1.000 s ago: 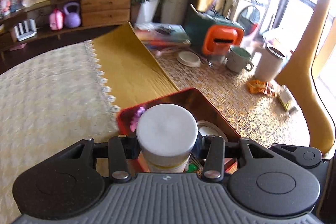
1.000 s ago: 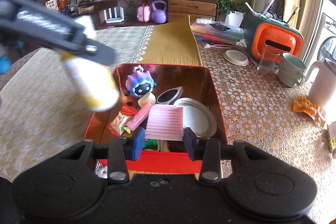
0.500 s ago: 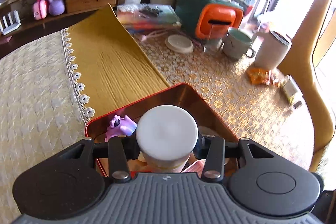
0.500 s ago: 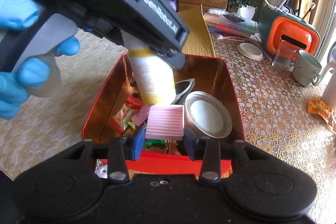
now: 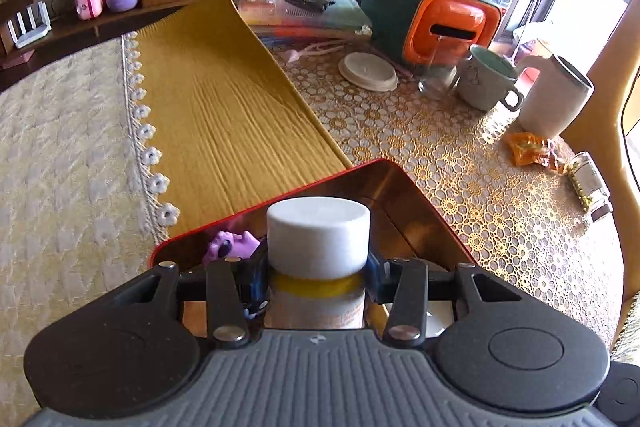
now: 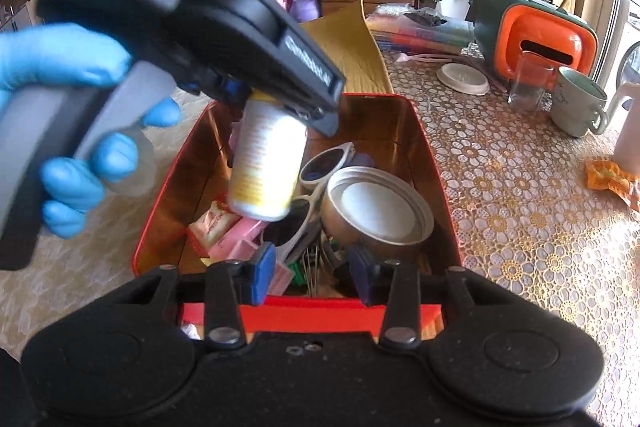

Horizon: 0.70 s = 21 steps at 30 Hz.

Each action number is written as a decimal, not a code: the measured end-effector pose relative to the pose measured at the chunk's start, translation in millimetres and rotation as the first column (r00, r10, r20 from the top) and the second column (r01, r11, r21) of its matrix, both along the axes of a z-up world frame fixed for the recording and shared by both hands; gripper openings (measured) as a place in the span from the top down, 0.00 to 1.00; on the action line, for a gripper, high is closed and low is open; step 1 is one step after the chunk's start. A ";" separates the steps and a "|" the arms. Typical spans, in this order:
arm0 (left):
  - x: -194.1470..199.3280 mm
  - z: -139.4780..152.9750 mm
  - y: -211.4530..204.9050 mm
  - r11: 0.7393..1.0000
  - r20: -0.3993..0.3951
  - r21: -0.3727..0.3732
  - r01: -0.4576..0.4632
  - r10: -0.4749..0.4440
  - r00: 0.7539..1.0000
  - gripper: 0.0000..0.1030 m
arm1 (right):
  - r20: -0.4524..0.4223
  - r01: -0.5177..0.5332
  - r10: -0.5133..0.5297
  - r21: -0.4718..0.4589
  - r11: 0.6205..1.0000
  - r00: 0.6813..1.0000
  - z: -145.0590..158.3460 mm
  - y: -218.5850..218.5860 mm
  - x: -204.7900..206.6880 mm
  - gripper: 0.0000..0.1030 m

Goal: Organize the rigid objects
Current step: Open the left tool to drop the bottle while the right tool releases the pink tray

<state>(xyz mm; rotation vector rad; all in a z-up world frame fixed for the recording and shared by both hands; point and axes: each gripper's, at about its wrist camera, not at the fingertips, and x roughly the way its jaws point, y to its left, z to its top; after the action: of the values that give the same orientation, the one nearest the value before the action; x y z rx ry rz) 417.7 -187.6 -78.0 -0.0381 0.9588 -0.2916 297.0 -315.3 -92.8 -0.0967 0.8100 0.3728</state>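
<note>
One bottle (image 6: pixel 266 167) gripped by left gripper (image 5: pixel 318 281), near-upright, cap up; right gripper (image 6: pixel 312 277) empty.

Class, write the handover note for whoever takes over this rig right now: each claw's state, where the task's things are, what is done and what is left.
Left claw: shut on the white-capped cylindrical bottle with a yellow band, tilted over the red metal tin, its base just above the contents.
Right claw: open, holding nothing, at the tin's near rim.
Done: already in the tin are white-framed sunglasses, a round metal lid, a pink ribbed block and a purple toy figure.
Left: lower and release the bottle. Whether the mugs and glass on the lace tablecloth belong to the job is unclear.
</note>
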 end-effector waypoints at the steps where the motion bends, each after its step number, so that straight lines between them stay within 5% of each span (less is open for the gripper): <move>1: 0.7 -0.9 -1.6 1.000 0.004 0.001 0.004 -0.004 1.000 0.56 | 0.002 0.000 0.000 0.002 1.000 1.000 0.4 -0.6 -0.6 0.60; 6: 1.6 -6.1 -9.3 0.999 -0.005 0.026 0.026 -0.026 1.000 0.56 | 0.001 0.002 -0.002 0.008 1.000 1.000 1.3 -1.2 -1.8 0.58; 13: -12.2 -0.9 -6.4 0.999 0.022 0.016 0.049 -0.049 0.999 0.37 | -0.009 0.026 -0.026 0.023 0.999 1.000 3.8 -2.1 -0.7 0.53; 21: -40.5 20.6 9.9 0.998 0.075 0.025 0.056 -0.058 0.995 0.37 | -0.034 0.087 -0.084 0.075 0.993 0.996 12.0 -12.9 -1.1 0.52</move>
<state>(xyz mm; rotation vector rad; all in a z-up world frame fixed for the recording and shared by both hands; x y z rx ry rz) 377.1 -177.7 -57.4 0.0212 0.8884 -0.3326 295.9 -328.2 -80.8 0.0149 0.8269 0.3246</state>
